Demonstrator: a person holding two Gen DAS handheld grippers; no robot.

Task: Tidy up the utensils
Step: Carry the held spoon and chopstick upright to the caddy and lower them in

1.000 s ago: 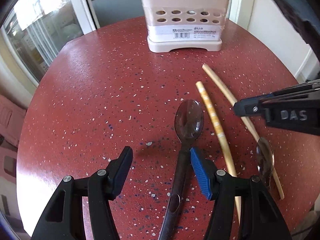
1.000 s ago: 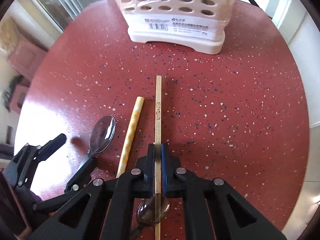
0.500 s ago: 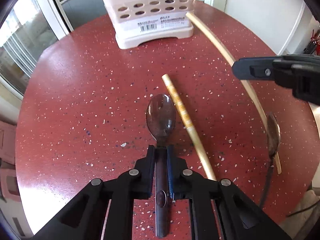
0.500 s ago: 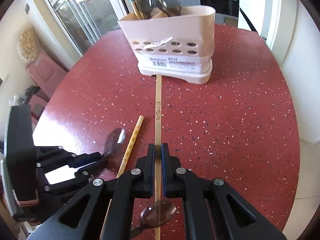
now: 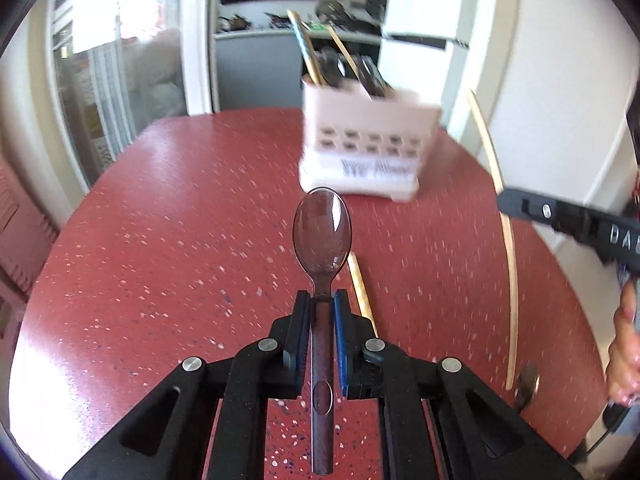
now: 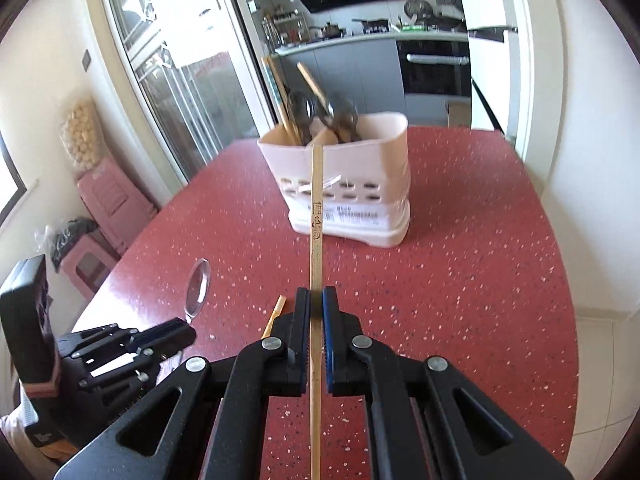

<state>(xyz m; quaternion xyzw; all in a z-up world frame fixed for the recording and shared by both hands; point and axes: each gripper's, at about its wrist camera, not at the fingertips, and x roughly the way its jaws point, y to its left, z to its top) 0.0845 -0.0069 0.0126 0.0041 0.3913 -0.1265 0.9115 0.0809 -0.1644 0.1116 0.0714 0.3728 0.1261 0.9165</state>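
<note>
My left gripper [image 5: 322, 300] is shut on the handle of a dark translucent spoon [image 5: 322, 229], held off the red table with its bowl pointing away. My right gripper [image 6: 316, 298] is shut on a plain wooden chopstick [image 6: 316, 216], lifted and aimed at the pink utensil caddy [image 6: 360, 184]. That caddy [image 5: 368, 148] stands at the table's far side and holds several spoons and chopsticks. In the right wrist view the held spoon [image 6: 198, 286] and left gripper [image 6: 176, 330] appear at lower left. In the left wrist view the right gripper [image 5: 508, 202] and chopstick [image 5: 510, 264] sit at right.
A patterned chopstick [image 5: 360, 288] lies on the red speckled table [image 5: 160, 240] beside the left gripper. Another spoon [image 5: 528, 388] rests near the right edge, by a person's hand [image 5: 624, 352]. Pink stools [image 6: 108, 200] stand by the glass door at left.
The left gripper closed on the spoon's handle and lifted it off the table. The right gripper rose with the chopstick, tipping it up toward the caddy.
</note>
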